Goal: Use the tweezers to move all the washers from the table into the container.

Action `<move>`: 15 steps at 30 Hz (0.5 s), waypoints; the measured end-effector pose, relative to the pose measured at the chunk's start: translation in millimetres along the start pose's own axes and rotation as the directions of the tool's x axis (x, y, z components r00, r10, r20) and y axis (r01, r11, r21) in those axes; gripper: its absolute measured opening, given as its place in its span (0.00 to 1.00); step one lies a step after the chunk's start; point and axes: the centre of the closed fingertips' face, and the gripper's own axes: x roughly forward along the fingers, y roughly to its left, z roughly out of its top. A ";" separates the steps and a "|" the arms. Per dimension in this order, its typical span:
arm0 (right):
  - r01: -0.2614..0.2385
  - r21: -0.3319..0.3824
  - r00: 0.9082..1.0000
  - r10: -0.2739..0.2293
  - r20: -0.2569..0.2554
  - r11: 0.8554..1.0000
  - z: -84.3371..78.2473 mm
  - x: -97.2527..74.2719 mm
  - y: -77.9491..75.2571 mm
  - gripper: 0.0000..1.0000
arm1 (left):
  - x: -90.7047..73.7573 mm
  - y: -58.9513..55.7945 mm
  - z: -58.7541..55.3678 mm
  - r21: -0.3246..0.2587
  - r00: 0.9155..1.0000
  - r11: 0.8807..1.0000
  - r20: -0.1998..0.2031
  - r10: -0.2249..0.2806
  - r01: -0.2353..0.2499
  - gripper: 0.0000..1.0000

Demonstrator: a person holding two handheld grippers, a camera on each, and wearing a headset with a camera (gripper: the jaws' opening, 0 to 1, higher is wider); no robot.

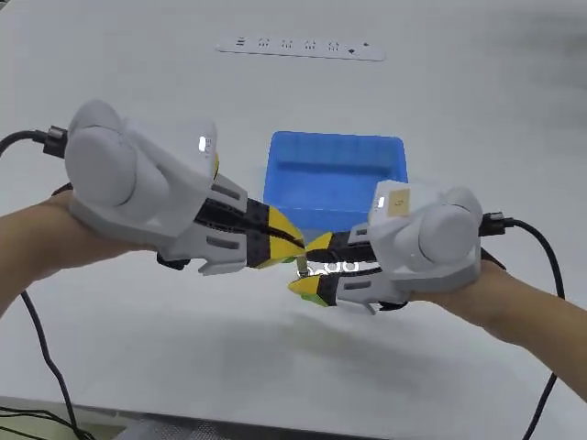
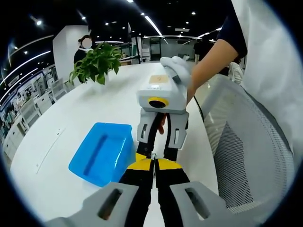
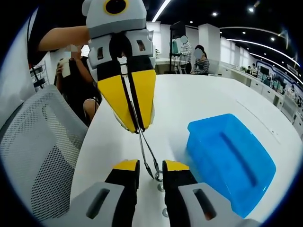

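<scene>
Head view, L to R:

- L gripper (image 1: 292,244): held in person's L hand, pointing right toward R gripper. Yellow jaw tips pressed together, pinching the top end of the tweezers (image 3: 147,153). Confirmed in R gripper view: both thin metal legs come out from between the closed yellow tips.
- Centre: tweezers run from L gripper into the gap of the R gripper. Tips sit low over the table (image 1: 459,82), between the R jaws. Small ring shape right at the tips; can't tell if it is gripped or lying on the table behind.
- Washers (image 3: 161,187): at least 2 loose on the table just near of the tweezer tips in the R gripper view. Pale row of rings also seen between R jaws in head view.
- Container (image 1: 336,139): blue, rectangular, on table just far of both grippers. No washers seen in it.
- R gripper (image 1: 310,266): in R hand, facing L gripper. Jaws apart w/ a narrow gap either side of the tweezer tips; contact w/ legs can't tell.
- Far edge: white power strip (image 1: 301,48).
</scene>
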 end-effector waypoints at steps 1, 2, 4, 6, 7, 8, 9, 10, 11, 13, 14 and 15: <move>-0.004 -0.004 1.000 0.004 -0.004 1.000 -0.4 0.3 0.4 0.20 | 0.1 -0.1 0.1 0.000 1.000 1.000 0.000 -0.001 0.001 0.05; -0.009 -0.007 1.000 0.009 -0.007 1.000 -0.3 0.8 1.1 0.20 | 0.2 -0.5 0.1 -0.002 1.000 1.000 0.000 -0.002 0.002 0.05; -0.016 -0.026 1.000 0.015 -0.018 1.000 -0.8 2.0 2.0 0.16 | -0.1 -0.5 -0.1 -0.001 1.000 1.000 -0.001 -0.002 0.002 0.05; -0.017 -0.032 1.000 0.016 -0.019 0.999 -0.2 2.4 1.5 0.16 | -0.6 -0.7 -0.3 0.000 1.000 1.000 -0.001 -0.001 0.001 0.05; -0.016 -0.037 1.000 0.015 -0.023 0.999 -0.3 2.6 0.6 0.15 | -1.1 -0.7 -0.5 0.001 1.000 1.000 -0.001 0.000 0.000 0.05; -0.016 -0.039 1.000 0.015 -0.025 0.999 -0.4 2.9 0.0 0.14 | -1.2 -1.3 -0.5 0.003 1.000 1.000 -0.003 -0.001 0.001 0.05; -0.023 -0.046 0.999 0.022 -0.029 0.999 -0.6 3.2 0.2 0.14 | -1.4 -1.4 -0.5 0.007 1.000 1.000 -0.004 -0.001 0.001 0.05; -0.025 -0.052 0.999 0.023 -0.033 0.998 -1.0 3.5 0.1 0.13 | -1.5 -1.6 -0.5 0.007 1.000 1.000 -0.005 -0.001 0.001 0.05; -0.031 -0.067 0.999 0.028 -0.041 0.997 -2.1 3.9 1.0 0.13 | -1.5 -2.2 -0.6 0.004 1.000 1.000 -0.004 -0.005 0.005 0.05; -0.028 -0.067 0.999 0.026 -0.042 0.997 -2.5 3.8 1.2 0.12 | -1.5 -2.6 -0.5 0.008 1.000 1.000 -0.006 -0.006 0.006 0.05; -0.029 -0.056 0.999 0.026 -0.044 0.998 -3.1 3.7 1.5 0.12 | -1.5 -4.1 -0.7 0.002 1.000 1.000 -0.009 -0.014 0.014 0.05; -0.027 -0.064 0.999 0.024 -0.047 0.998 -3.6 3.8 2.4 0.12 | -1.1 -5.9 -0.8 0.010 1.000 1.000 -0.015 -0.024 0.024 0.05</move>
